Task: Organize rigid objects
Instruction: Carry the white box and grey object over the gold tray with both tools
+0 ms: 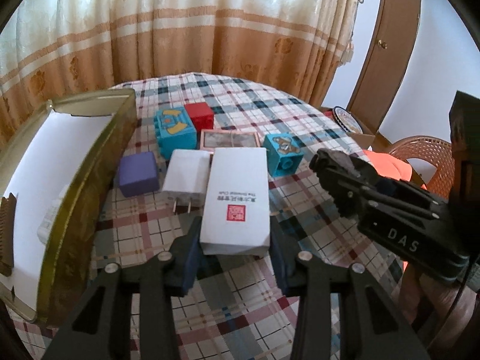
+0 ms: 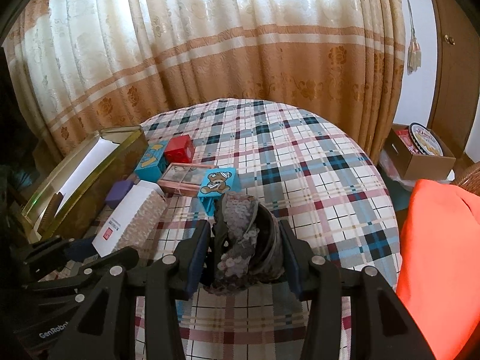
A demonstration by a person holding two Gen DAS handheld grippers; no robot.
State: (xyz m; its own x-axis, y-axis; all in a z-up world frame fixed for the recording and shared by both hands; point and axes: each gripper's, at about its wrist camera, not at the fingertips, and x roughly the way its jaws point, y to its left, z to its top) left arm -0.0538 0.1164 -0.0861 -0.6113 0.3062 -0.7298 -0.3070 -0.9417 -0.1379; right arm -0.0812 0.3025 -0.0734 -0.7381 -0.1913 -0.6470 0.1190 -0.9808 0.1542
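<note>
The white box (image 1: 235,199) lies flat on the plaid-covered bench (image 1: 270,111), its long axis running straight away from the left gripper (image 1: 235,255) toward the curtain (image 1: 180,30). Its near short end sits between the left jaws, whose blue pads press against both long sides, so the left gripper is gripping it. The top face is plain white with a red square stamp near the gripper end and a line of small print beyond it, read sideways. In the right wrist view one long side of the white box (image 2: 126,219) shows a textured, woven-looking pattern.

Just left of it lies a white charger (image 1: 186,177), prongs pointing toward the camera, and beside that a purple block (image 1: 138,174). Behind stand a blue block (image 1: 174,129), a red block (image 1: 199,115), a pink-framed case (image 1: 229,141) and a bear block (image 1: 283,153). A gold tin (image 1: 75,180) with a white lining lies along the left edge.

The right gripper (image 2: 244,249) is closed on a dark sequined pouch (image 2: 243,231), which stands upright between its pads, above the bench.
</note>
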